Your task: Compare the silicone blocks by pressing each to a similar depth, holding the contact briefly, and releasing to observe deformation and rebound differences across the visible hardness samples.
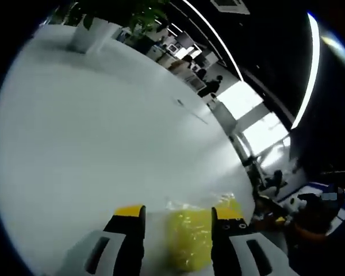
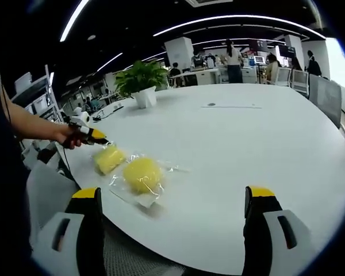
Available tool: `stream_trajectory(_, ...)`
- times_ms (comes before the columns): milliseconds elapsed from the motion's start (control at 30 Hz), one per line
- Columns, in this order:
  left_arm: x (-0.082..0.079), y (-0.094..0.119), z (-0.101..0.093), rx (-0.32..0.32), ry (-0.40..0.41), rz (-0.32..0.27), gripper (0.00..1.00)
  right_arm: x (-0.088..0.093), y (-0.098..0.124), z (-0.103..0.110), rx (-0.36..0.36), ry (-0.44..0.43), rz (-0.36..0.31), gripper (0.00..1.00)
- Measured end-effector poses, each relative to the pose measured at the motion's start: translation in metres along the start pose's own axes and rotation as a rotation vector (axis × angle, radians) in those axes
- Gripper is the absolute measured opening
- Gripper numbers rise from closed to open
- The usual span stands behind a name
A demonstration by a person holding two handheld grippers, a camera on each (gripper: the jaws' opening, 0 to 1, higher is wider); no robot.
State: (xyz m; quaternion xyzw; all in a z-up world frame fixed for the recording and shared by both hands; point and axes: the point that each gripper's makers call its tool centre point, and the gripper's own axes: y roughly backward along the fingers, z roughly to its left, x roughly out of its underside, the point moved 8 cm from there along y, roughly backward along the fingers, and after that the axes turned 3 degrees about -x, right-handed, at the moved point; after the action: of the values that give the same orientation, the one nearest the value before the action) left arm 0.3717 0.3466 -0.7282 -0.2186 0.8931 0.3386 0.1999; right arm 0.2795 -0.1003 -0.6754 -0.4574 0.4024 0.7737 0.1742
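Yellow silicone blocks, two in number and each wrapped in clear plastic film, are seen lying on the round white table (image 2: 247, 149) close to its near edge. In the right gripper view, the rectangular yellow block (image 2: 108, 158) lies to the left and the rounded yellow block (image 2: 142, 173) just beside it, a narrow gap being visible between them; the loose film is spread around both.

The left gripper (image 2: 95, 138), held in a person's hand (image 2: 69, 136), is seen in that same view at the far end of the rectangular block, its yellow-tipped jaws touching or almost touching the wrapping. In the left gripper view, the left gripper (image 1: 178, 221) is shown with its jaws parted, one wrapped yellow block (image 1: 190, 238) lying between them; whether the jaws press on it cannot be told.

The right gripper (image 2: 175, 198) is held with its black, yellow-tipped jaws spread wide, with nothing between them, and is positioned over the table's near edge, apart from both blocks.

A green potted plant in a white pot (image 2: 142, 83) is noted standing further back on the table. Office desks and standing people are visible beyond.
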Motion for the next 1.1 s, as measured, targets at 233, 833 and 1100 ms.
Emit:
stream_trajectory(233, 0.003, -0.011, 0.002, 0.031, 0.085, 0.021, 0.23, -0.001, 0.001, 0.0, 0.0, 0.001, 0.003, 0.96)
stream_trajectory(833, 0.019, -0.01, -0.002, -0.068, -0.05, 0.092, 0.0, -0.006, -0.001, -0.007, -0.005, 0.013, 0.01, 0.96)
stream_trajectory(1100, 0.019, -0.007, -0.009, -0.112, -0.067, 0.054, 0.0, -0.004, -0.003, -0.003, -0.011, 0.014, 0.011, 0.96)
